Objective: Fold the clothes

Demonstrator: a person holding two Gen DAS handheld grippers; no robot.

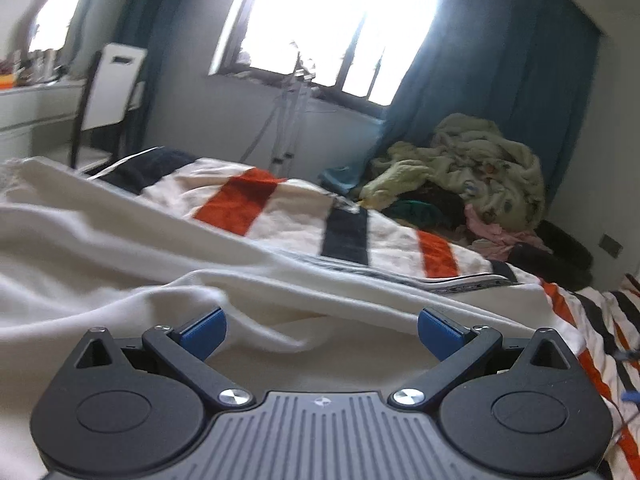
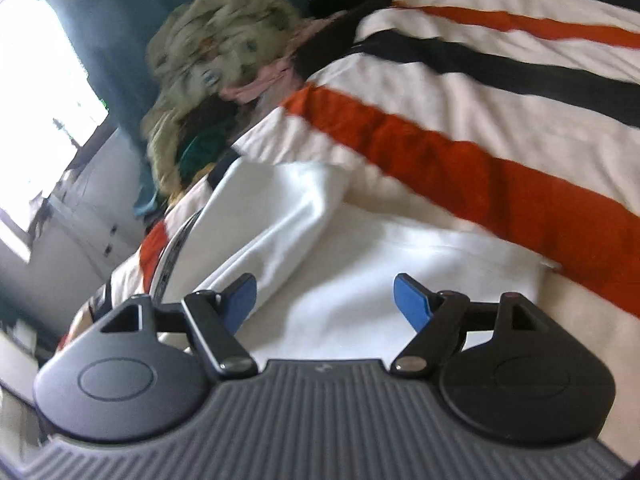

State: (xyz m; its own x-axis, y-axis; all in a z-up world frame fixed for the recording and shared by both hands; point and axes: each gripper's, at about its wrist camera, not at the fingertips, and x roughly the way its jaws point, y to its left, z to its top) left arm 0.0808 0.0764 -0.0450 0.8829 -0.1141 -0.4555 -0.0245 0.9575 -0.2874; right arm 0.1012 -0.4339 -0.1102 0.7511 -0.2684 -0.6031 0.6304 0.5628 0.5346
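Note:
A white garment (image 1: 120,264) lies rumpled on a bed with a white, orange and black striped cover (image 1: 256,204). My left gripper (image 1: 320,330) is open just above the garment's folds, its blue pads (image 1: 204,330) wide apart with nothing between them. In the right wrist view the same white garment (image 2: 344,248) lies on the striped cover (image 2: 460,160). My right gripper (image 2: 324,300) is open over the white cloth, and its blue pads (image 2: 412,300) hold nothing.
A heap of other clothes (image 1: 472,168) with a pale green blanket sits at the bed's far end, and also shows in the right wrist view (image 2: 216,60). Blue curtains (image 1: 500,80), a bright window (image 1: 328,24), a chair (image 1: 108,92) and a white dresser (image 1: 32,108) stand beyond the bed.

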